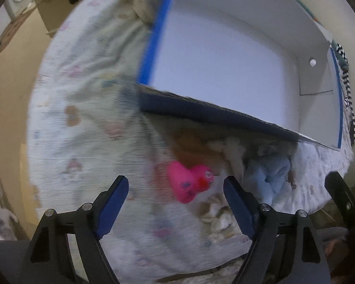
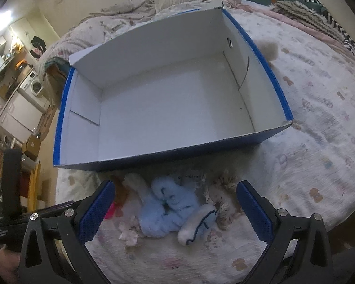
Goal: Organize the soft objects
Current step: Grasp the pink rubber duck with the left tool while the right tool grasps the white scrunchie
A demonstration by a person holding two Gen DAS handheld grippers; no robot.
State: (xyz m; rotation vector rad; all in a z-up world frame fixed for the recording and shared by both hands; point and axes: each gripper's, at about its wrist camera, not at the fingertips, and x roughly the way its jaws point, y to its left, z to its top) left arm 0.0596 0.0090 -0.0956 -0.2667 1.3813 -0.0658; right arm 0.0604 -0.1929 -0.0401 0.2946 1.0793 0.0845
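So far nothing is packed: the blue box (image 2: 153, 99) sits open on the printed bedspread (image 2: 319, 118) with its white floor bare, and every soft thing lies outside it, heaped just in front of its near wall.

Going left to right through that heap in the right wrist view: a pink plush (image 2: 110, 209) peeks out behind the left finger, then a white fluffy piece (image 2: 135, 184), the light-blue fuzzy bundle (image 2: 165, 206) in the middle, a white sock with dark trim (image 2: 196, 224) leaning against it, and a frilly patterned scrunchie (image 2: 222, 201) at the right end. One more pale fluffy item (image 2: 268, 47) lies apart, beyond the box's right wall.

The left gripper (image 1: 176, 187) is released, its jaws spread with the pink plush (image 1: 189, 181) between and beyond them, not touched; the view is blurred. The right gripper (image 2: 176, 206) is also released, jaws wide around the light-blue bundle without pressing it.

By my reading, the whole job remains: each piece has yet to be lifted into the box.
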